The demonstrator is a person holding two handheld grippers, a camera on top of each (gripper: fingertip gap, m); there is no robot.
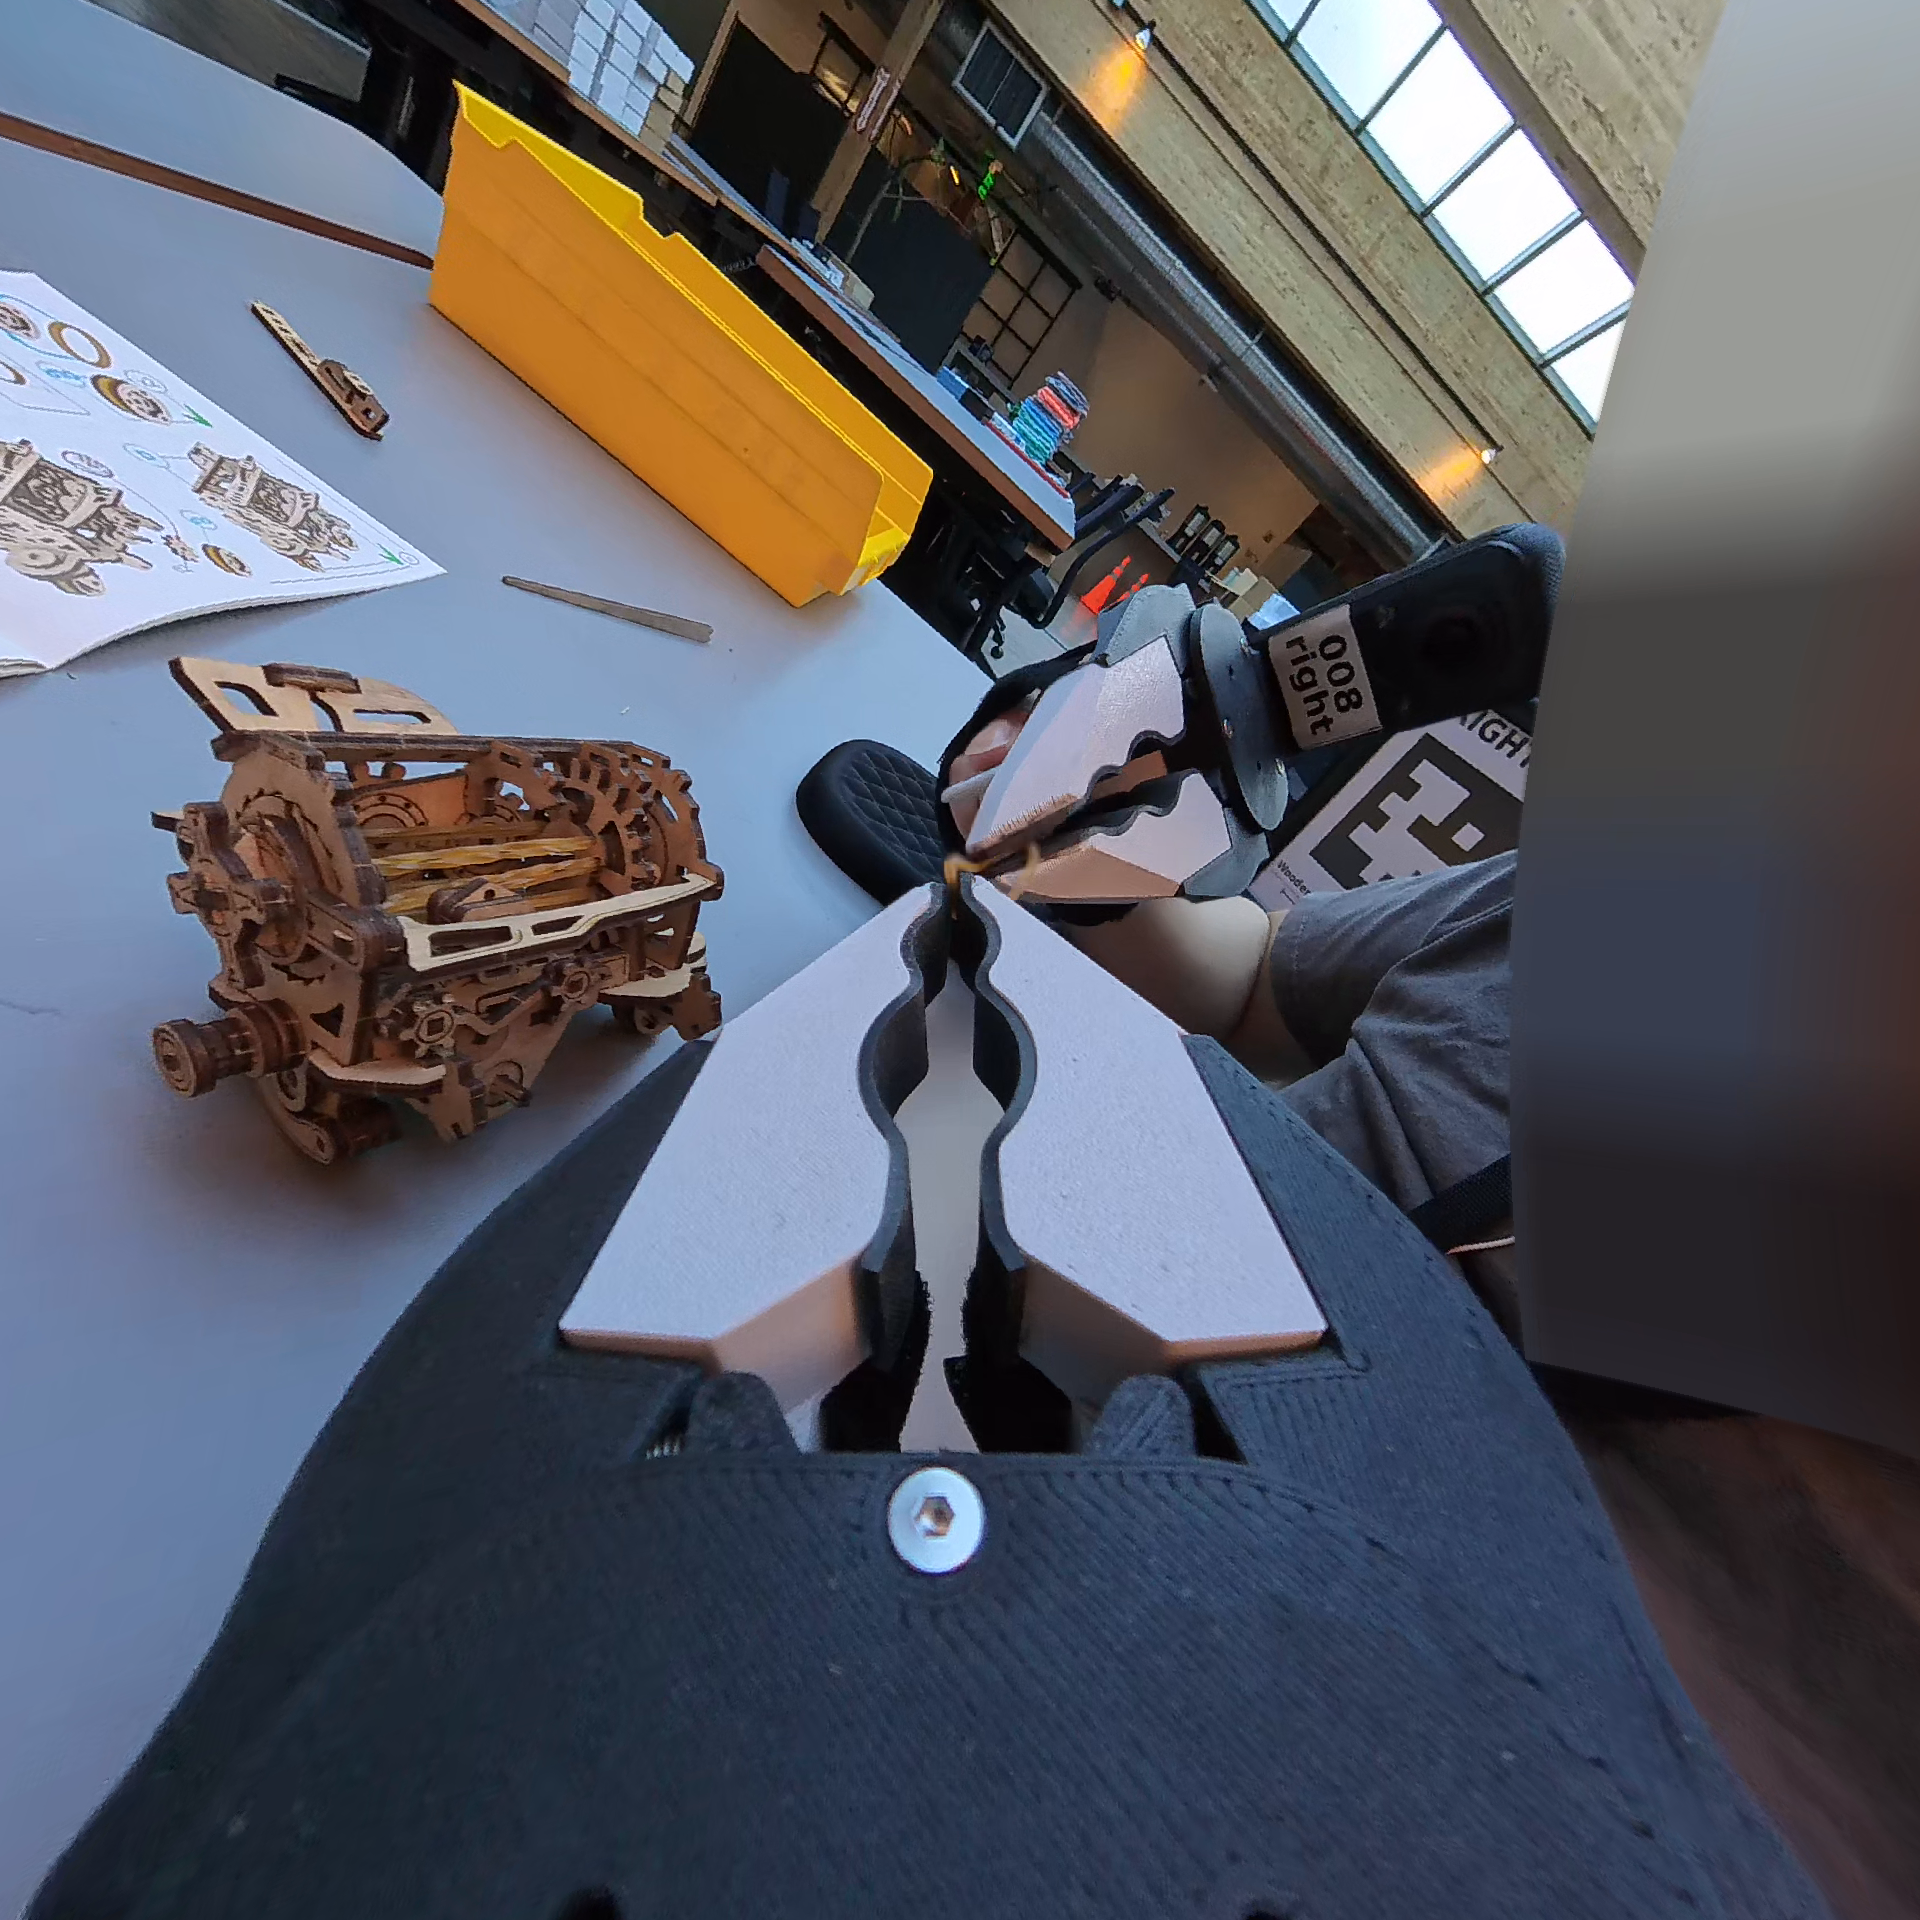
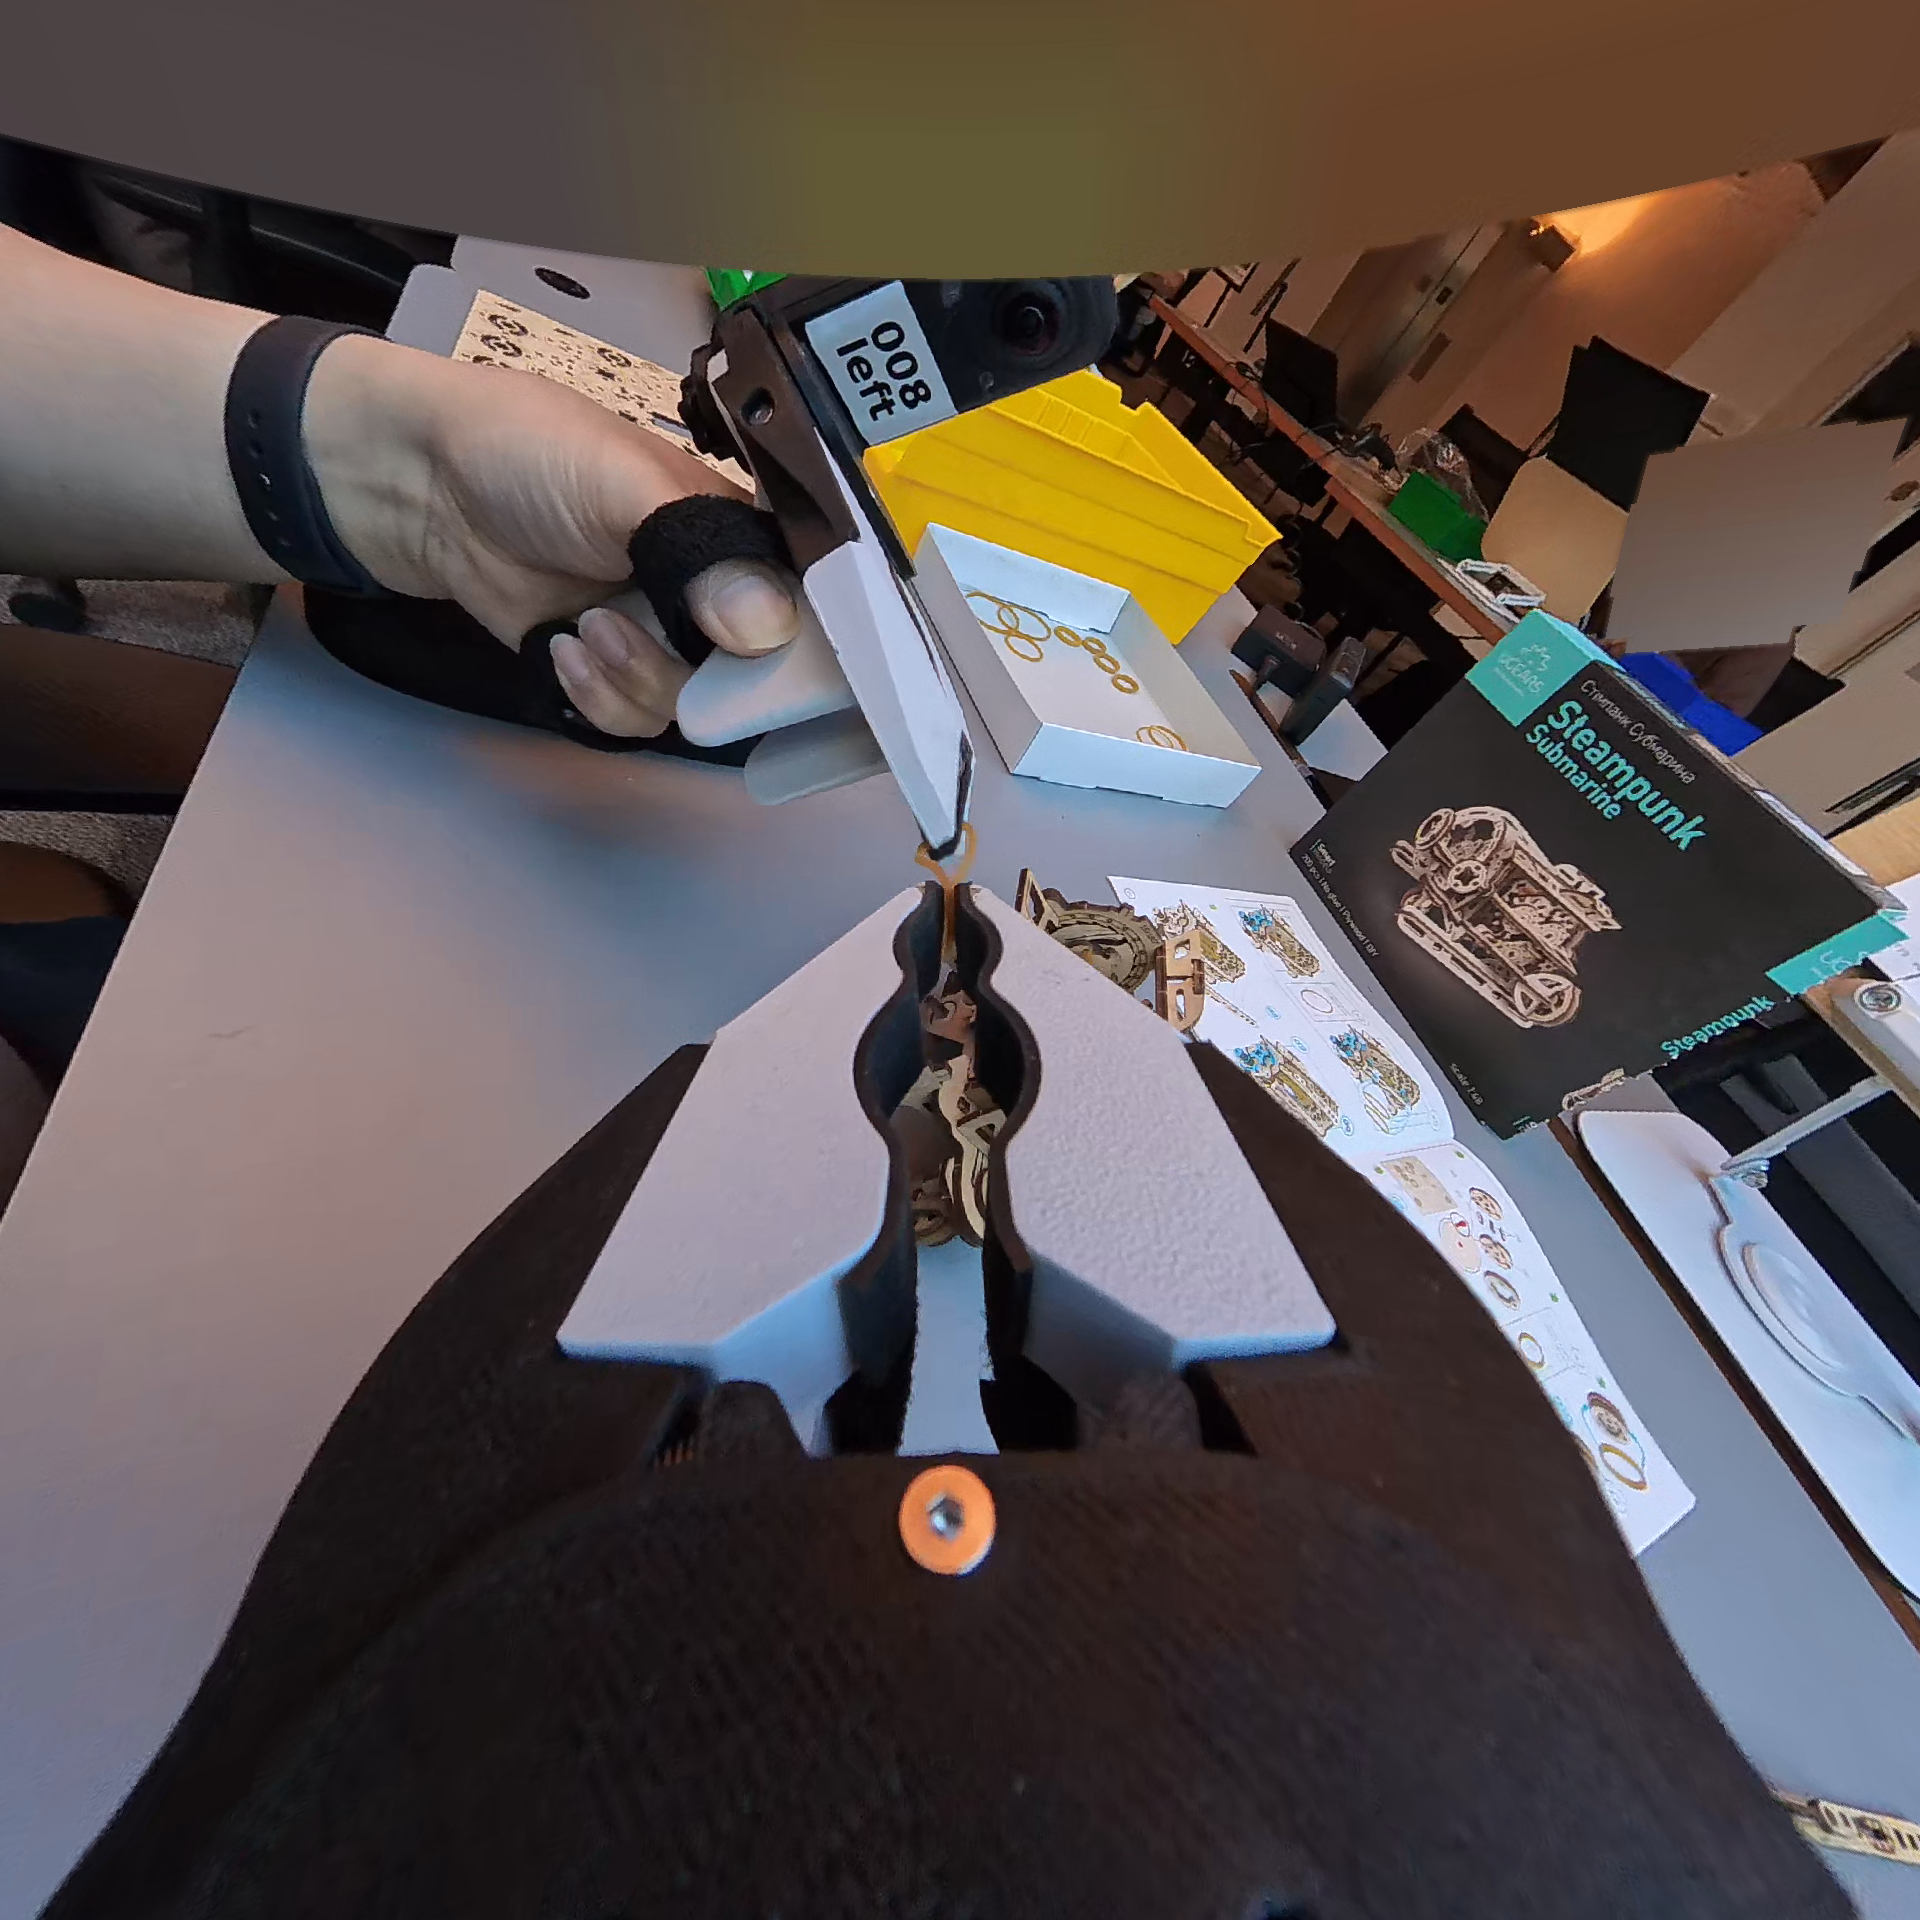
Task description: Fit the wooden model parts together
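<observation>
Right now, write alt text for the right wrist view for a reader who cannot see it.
Two grippers, the right gripper near and the left gripper opposite in a person's hand, pinch one small yellow rubber band between them above a grey table. Behind lie a white tray of more bands, a yellow bin, an instruction sheet and a dark box.

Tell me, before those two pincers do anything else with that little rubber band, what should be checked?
1. Left gripper shut on the rubber band: ok.
2. Right gripper shut on the same band: ok.
3. Band held in the air between both tips, unbroken: ok.
4. Wooden model upright on the table, apart from both grippers: ok.
5. Which hook on the model takes the band: cannot tell.
6. Spare bands lying in the white tray: ok.
</observation>
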